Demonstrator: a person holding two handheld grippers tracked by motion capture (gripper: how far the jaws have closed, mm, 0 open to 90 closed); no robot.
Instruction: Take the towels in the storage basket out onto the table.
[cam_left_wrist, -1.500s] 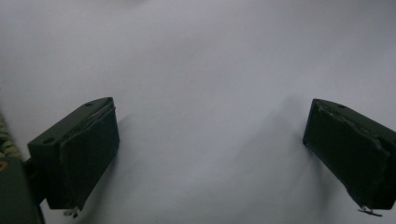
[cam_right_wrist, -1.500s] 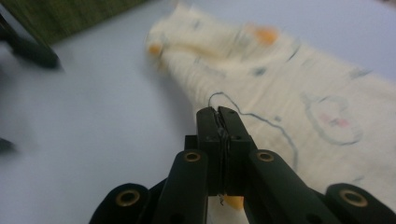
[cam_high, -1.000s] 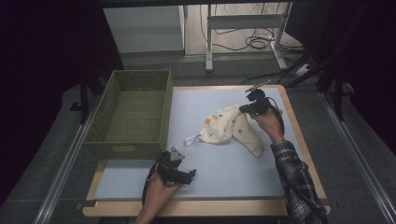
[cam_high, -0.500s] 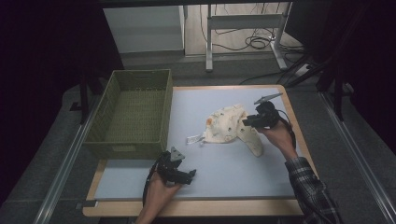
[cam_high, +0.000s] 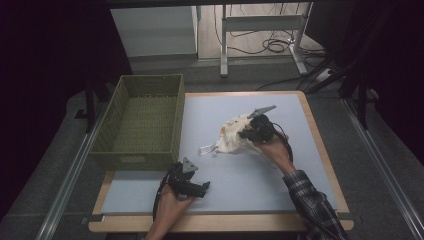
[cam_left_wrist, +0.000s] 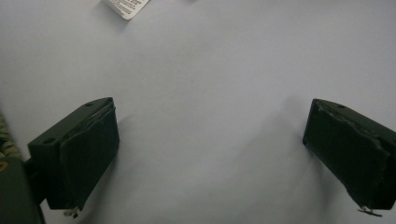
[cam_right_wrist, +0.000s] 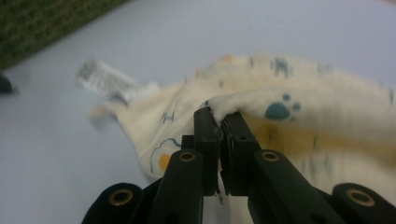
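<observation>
A cream baby garment (cam_high: 229, 139) with small printed animals lies bunched on the light blue mat (cam_high: 250, 185), right of centre. My right gripper (cam_high: 244, 134) is over it, shut on a fold of the garment (cam_right_wrist: 299, 114); its jaws have just been closing with the fabric between them, and the fold sticks out above the pinched tips (cam_right_wrist: 219, 119). A white label (cam_high: 206, 149) trails from the garment's left side. My left gripper (cam_high: 202, 188) rests near the front of the mat, open, with bare mat between its jaws (cam_left_wrist: 210, 154).
A green woven basket (cam_high: 135, 159) stands on the left side of the table, its inside bare. The wooden table edge (cam_high: 220, 222) runs along the front. The garment's label (cam_left_wrist: 126, 5) lies ahead of the left gripper.
The right gripper moved from the garment's far right side leftward over it, pulling the fabric into a tighter bunch. The left gripper stayed put.
</observation>
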